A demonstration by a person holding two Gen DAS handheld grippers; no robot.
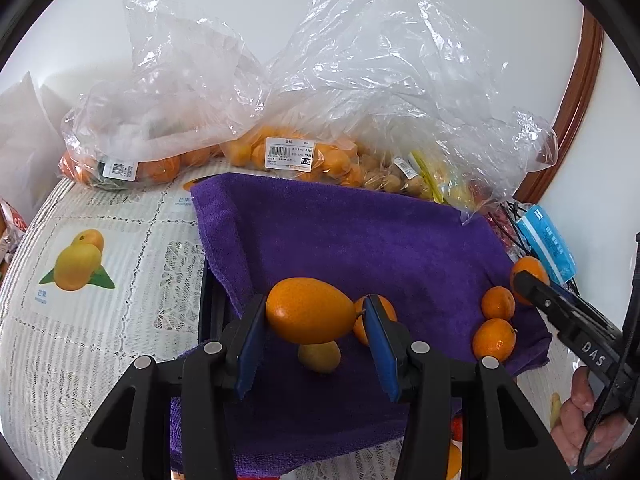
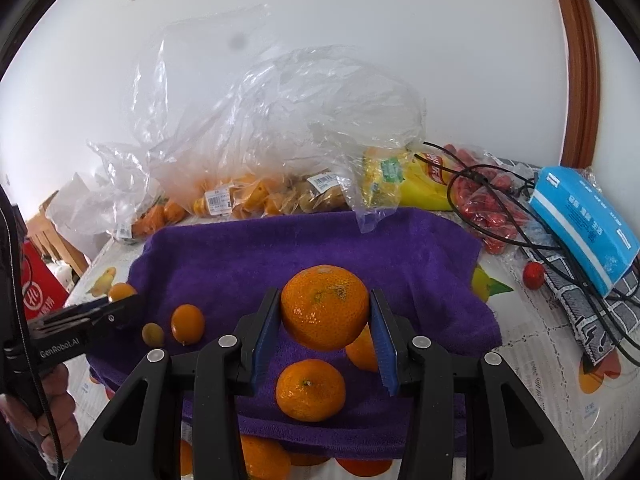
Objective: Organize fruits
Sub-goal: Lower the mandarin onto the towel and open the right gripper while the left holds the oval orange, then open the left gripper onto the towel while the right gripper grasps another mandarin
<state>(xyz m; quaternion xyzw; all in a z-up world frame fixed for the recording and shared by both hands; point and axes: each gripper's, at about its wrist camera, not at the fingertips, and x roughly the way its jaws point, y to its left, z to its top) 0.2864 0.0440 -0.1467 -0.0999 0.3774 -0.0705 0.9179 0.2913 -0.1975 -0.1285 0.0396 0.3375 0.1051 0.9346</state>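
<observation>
My left gripper (image 1: 314,312) is shut on an oval orange kumquat (image 1: 310,310), held above the purple towel (image 1: 360,232). Below it lie a small yellowish fruit (image 1: 320,356) and another kumquat (image 1: 360,320). My right gripper (image 2: 325,308) is shut on a round mandarin (image 2: 325,307) above the towel (image 2: 280,248). Two mandarins (image 2: 310,390) lie under it. A kumquat (image 2: 188,324) and a small greenish fruit (image 2: 153,334) lie at the towel's left, beside the left gripper (image 2: 120,304). In the left wrist view the right gripper (image 1: 528,280) is at the towel's right edge, near two mandarins (image 1: 494,338).
Clear plastic bags of fruit (image 1: 280,152) stand along the back against the wall. A yellow snack bag (image 2: 404,180), red fruit in a bag (image 2: 492,208), black cables (image 2: 560,240) and a blue tissue pack (image 2: 584,224) lie at the right. A fruit-print lace tablecloth (image 1: 100,280) covers the table.
</observation>
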